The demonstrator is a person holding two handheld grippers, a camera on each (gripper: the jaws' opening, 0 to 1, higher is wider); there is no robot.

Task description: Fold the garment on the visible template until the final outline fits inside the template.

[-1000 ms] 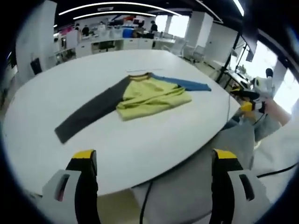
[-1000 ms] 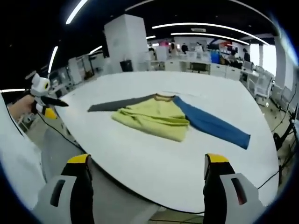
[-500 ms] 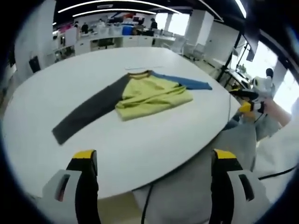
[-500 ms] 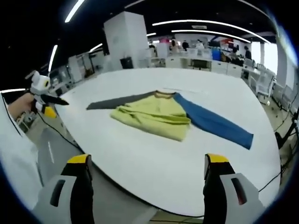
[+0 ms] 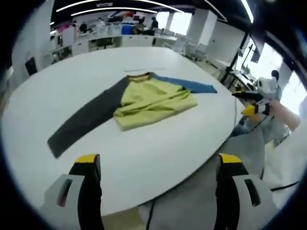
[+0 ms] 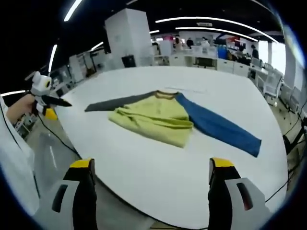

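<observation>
a broad, round white surface carries the things. a yellow garment lies on it, body folded, grey sleeve and blue sleeve spread flat

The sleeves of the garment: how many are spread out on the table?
2. The dark grey sleeve stretches from the yellow body toward the left tongs' side. The blue sleeve stretches toward the right tongs' side. Both lie flat on the white table.

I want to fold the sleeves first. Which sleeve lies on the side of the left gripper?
The grey sleeve. It stretches from the yellow body toward the left gripper; the blue sleeve runs the opposite way.
</observation>
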